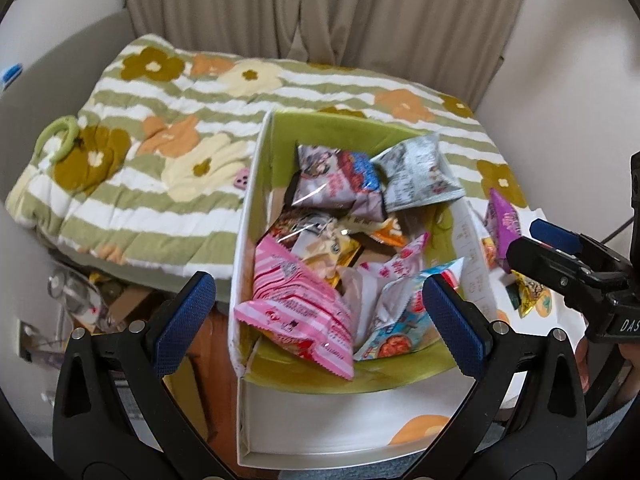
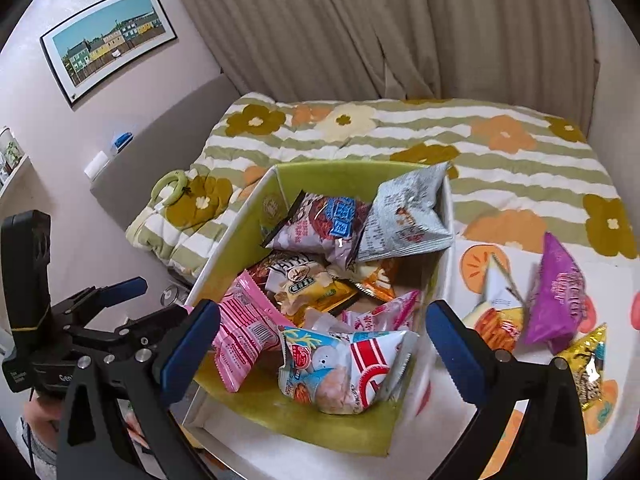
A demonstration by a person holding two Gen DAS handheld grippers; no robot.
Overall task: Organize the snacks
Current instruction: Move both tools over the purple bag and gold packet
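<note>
Purple pkt point(image 2: 557, 300) beside box point(image 2: 440, 280)

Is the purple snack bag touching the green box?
Apart. The right wrist view shows the purple snack bag lying outside the green box, with an orange packet and some white surface between them.

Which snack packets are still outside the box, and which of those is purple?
Three lie outside the box: the purple packet, the only one that colour, between a white-and-orange packet and a gold packet.
</note>
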